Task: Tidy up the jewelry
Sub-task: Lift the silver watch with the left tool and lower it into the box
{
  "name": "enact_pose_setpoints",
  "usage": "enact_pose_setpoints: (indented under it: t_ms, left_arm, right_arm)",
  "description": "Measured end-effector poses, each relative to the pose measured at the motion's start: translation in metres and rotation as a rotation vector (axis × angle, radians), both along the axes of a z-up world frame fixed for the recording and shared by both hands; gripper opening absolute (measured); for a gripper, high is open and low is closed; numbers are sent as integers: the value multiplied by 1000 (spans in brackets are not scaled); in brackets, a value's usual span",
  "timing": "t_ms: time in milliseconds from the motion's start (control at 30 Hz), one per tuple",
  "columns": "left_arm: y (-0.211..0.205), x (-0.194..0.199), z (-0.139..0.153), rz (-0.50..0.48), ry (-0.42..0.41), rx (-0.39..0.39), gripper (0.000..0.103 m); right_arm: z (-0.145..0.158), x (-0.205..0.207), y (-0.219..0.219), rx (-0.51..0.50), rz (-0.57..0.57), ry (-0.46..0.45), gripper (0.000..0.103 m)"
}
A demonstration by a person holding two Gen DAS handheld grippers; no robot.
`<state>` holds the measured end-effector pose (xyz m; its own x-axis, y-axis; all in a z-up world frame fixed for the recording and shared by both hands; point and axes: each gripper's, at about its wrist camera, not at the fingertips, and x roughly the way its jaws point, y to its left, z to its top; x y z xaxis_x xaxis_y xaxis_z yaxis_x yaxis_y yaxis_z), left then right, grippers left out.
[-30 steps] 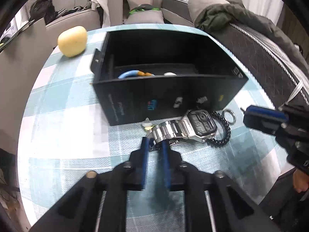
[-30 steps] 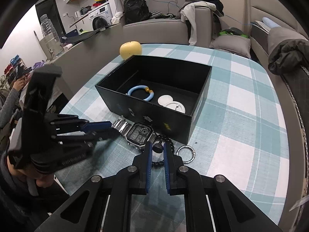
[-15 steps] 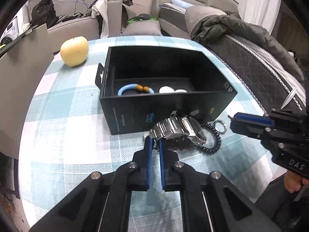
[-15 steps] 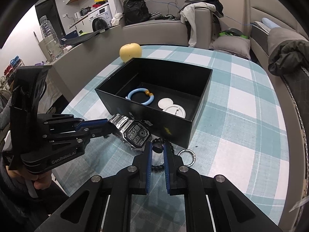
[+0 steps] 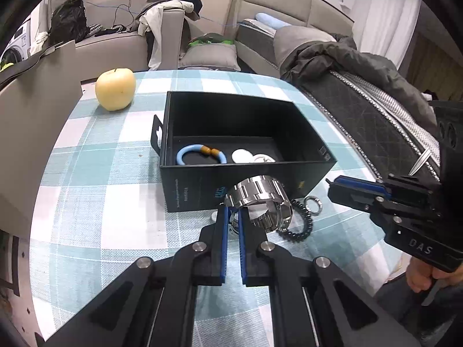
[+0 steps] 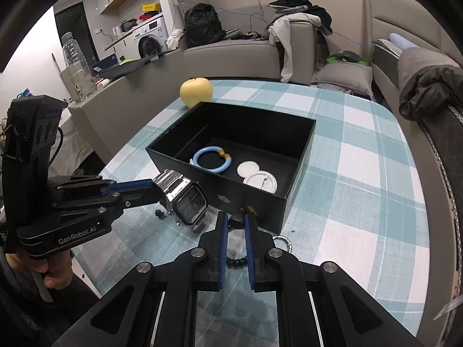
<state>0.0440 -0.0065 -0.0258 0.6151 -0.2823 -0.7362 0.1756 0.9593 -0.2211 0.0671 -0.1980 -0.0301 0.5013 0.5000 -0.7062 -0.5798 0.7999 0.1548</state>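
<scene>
My left gripper (image 5: 233, 212) is shut on the band of a silver digital watch (image 5: 260, 199) and holds it off the table, just in front of the open black box (image 5: 199, 182); both show in the right wrist view, gripper (image 6: 153, 189) and watch (image 6: 185, 199). My right gripper (image 6: 236, 220) is shut on a black bead bracelet (image 6: 235, 261), whose end bead (image 6: 239, 220) sits between the fingers. The bracelet (image 5: 301, 225) trails on the table with a metal ring (image 5: 314, 204). The box holds a blue bangle (image 6: 212, 159) and two white discs (image 6: 257, 176).
A yellow apple (image 5: 115, 88) sits on the checked tablecloth (image 6: 361, 179) beyond the box's far left corner. A small dark piece (image 6: 159, 213) lies under the watch. A sofa with clothes lies behind and a dark padded surface (image 5: 370, 121) runs along the table's right edge.
My left gripper has lifted the watch off the table and up toward the box's front wall. My right gripper has risen slightly, still shut on the bracelet.
</scene>
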Motion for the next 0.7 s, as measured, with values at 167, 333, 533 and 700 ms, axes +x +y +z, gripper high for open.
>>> enact_pose_setpoints:
  t_ms: [167, 333, 533, 700]
  left_arm:
    - [3, -4, 12, -17, -35, -41, 2]
    - [5, -8, 25, -29, -78, -63, 2]
    - [9, -8, 34, -18, -115, -79, 2]
    - [14, -8, 40, -8, -140, -90, 2]
  right_arm:
    - [10, -2, -2, 30, -8, -35, 11]
    - [21, -6, -5, 65, -12, -81, 11]
    - [26, -2, -5, 79, -29, -98, 11]
    - [25, -4, -1, 70, -22, -104, 11]
